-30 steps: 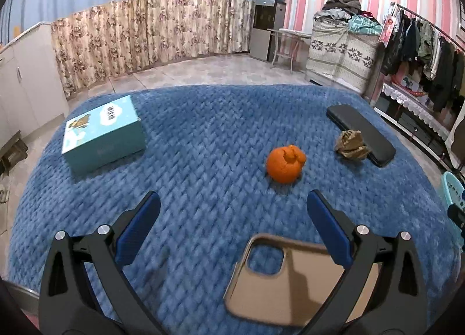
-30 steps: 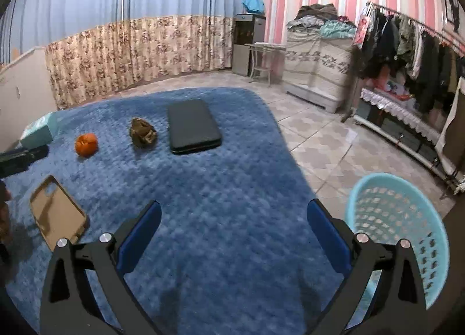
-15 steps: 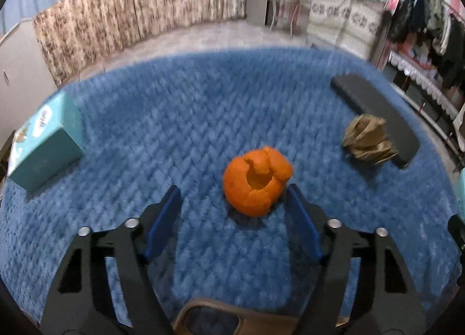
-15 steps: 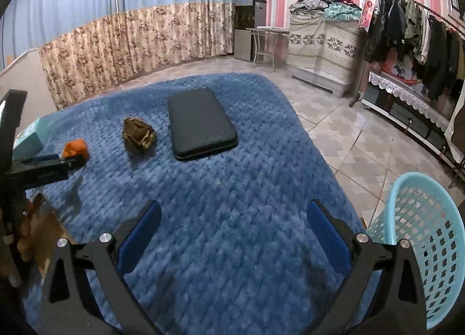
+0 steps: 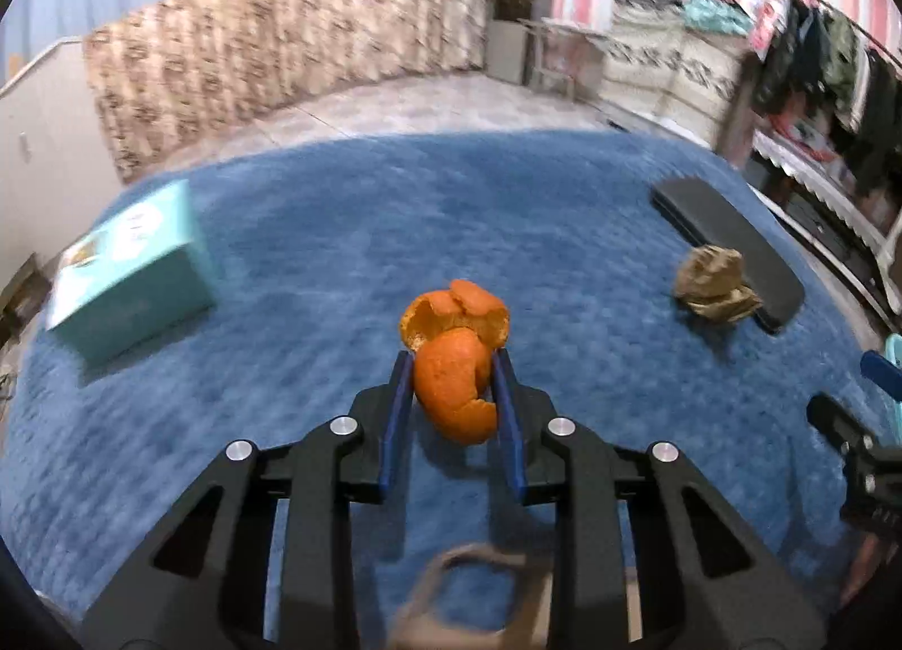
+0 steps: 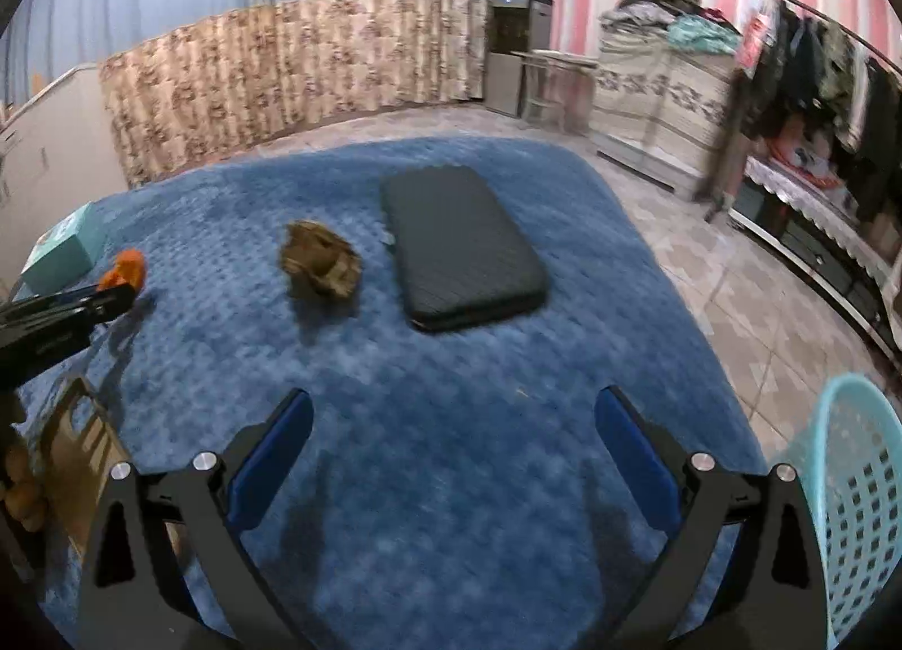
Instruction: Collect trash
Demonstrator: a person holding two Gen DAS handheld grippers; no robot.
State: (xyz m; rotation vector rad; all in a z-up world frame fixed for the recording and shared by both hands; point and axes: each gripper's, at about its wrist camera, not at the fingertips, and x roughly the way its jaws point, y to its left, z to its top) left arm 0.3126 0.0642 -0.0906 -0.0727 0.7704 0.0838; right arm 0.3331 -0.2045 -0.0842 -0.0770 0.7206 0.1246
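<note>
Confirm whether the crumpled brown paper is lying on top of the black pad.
No: in the right wrist view the crumpled brown paper lies on the blue blanket beside the black pad, not on it.

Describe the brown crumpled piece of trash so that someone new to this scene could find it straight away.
On the blue blanket, find the flat black pad. The crumpled brown wad lies just beside its long edge, on the side toward the orange peel. It is the only brown, wrinkled lump there.

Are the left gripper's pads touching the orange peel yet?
Touching. In the left wrist view the closing left gripper has both blue pads pressed against the sides of the orange peel, with no gap on either side.
</note>
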